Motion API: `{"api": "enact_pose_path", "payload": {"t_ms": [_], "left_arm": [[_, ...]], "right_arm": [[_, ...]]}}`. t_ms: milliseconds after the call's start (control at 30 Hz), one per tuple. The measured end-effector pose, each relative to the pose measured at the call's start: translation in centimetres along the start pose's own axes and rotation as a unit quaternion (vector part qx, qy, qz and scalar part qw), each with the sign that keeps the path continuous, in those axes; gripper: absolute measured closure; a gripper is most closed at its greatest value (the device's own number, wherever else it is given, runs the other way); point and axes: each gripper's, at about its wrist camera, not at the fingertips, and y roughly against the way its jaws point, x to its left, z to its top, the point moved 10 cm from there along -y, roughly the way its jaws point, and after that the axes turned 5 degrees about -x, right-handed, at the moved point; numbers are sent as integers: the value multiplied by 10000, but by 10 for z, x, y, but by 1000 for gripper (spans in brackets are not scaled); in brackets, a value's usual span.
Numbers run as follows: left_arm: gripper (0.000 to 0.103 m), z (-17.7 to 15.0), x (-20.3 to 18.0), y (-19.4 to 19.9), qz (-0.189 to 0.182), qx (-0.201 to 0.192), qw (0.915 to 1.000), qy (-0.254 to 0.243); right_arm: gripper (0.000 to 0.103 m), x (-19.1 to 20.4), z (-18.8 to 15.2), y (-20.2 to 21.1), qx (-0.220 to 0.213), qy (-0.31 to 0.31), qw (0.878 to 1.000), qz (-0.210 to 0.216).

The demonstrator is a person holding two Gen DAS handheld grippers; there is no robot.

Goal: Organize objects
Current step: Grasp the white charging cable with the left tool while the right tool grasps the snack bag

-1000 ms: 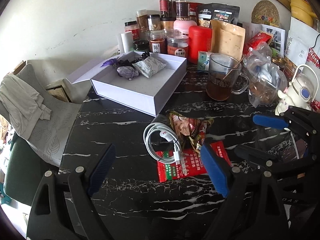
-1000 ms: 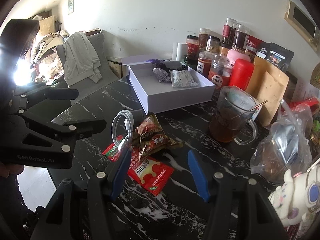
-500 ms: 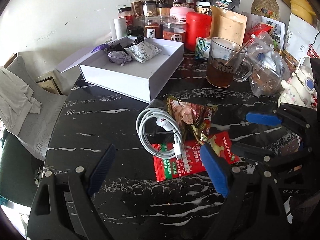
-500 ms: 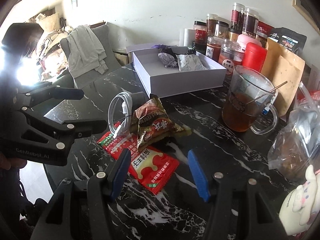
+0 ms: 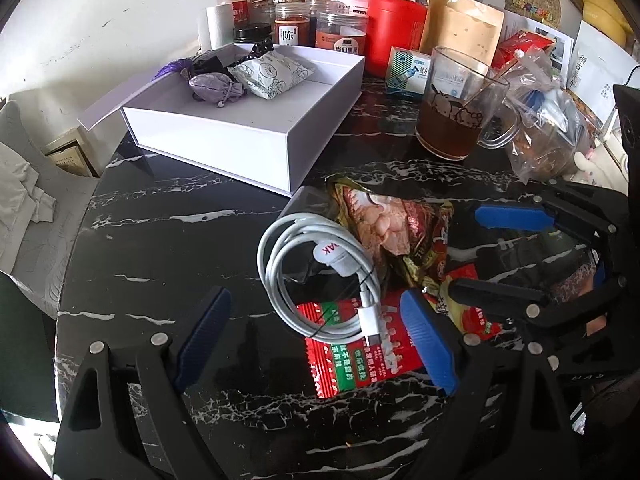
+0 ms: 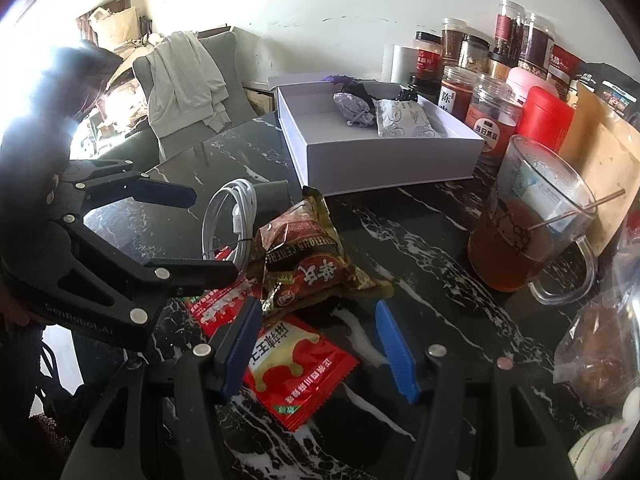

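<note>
On the black marble table (image 5: 168, 248) I see my left gripper (image 5: 316, 344) spread wide and empty over the coiled white cable (image 5: 320, 276); my right gripper (image 6: 320, 344) – half-open, holding nothing – hovers above a red sachet (image 6: 296, 368); the crumpled snack packet (image 6: 312, 264) lies just before the white box (image 6: 384, 160)

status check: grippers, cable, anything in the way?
Left gripper open over white cable. Right gripper open, empty. Snack packets crowd the cable.

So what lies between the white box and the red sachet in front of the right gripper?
In the right wrist view, the crumpled gold-and-red snack bag lies between the white box and the red sachet, overlapping the sachet's far edge.
</note>
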Motion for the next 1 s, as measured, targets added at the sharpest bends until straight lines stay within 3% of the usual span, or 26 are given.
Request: {"api": "enact_pose_path", "payload": {"t_ms": [133,300,400,633,1000], "left_arm": [[17,-1,4,-13,17,97,10000,-2],[18,0,4,-20,-279,39,9995,128],[24,-1,6,-20,-376,35,9991,179],[32,-4,9,-17,-366,59,9992,158],[32,-14,30,-12,-343,135,9987,364]], "right_arm": [[43,-3,3,-7,27,-33,9999,104],[42,0,8,-14,23,-33,9995,314],[32,3,11,-18,31,34,9993,371],[32,2,23,-29,16,175,9993,326],[32,6,14,-51,306,39,9982,519]]}}
